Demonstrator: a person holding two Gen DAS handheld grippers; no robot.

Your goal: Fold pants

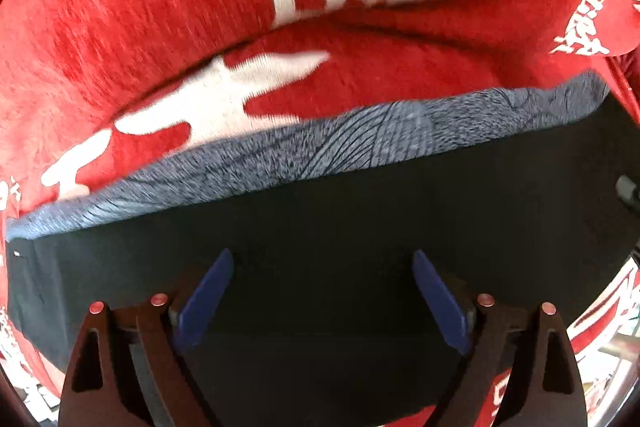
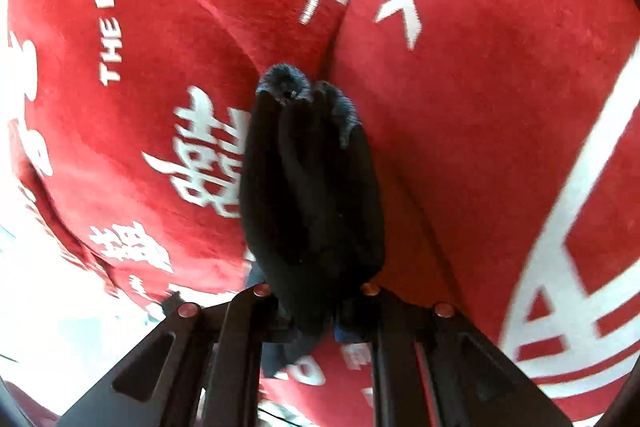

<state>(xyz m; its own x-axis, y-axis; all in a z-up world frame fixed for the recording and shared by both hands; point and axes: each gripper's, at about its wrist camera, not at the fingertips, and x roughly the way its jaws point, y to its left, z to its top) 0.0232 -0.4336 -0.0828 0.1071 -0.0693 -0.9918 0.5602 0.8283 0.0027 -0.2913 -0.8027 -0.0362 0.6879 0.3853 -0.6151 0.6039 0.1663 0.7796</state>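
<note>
A red plush blanket [image 1: 120, 27] printed with large white characters and lettering fills both views and lies under everything else; folds and a deep crease run through it in the right wrist view. On it lie the black pants [image 1: 320, 219], spread as a wide dark band whose long axis runs from side to side across the left wrist view, sloping slightly upward toward the right. Along the far edge of that band a strip of grey-blue fleecy lining [image 1: 360, 139] shows, following the same line. In the right wrist view a bunched part of the pants [image 2: 312, 187] stretches straight away from the camera, its long axis pointing up the picture, ending in a tuft of the same grey lining. The left gripper [image 1: 323, 299] points down at the dark cloth with its blue fingers [image 1: 204, 303] standing wide apart and nothing pinched between them. The right gripper [image 2: 316, 311] has its jaws drawn together and clamped on the gathered black fabric, which hides the fingertips.
</note>
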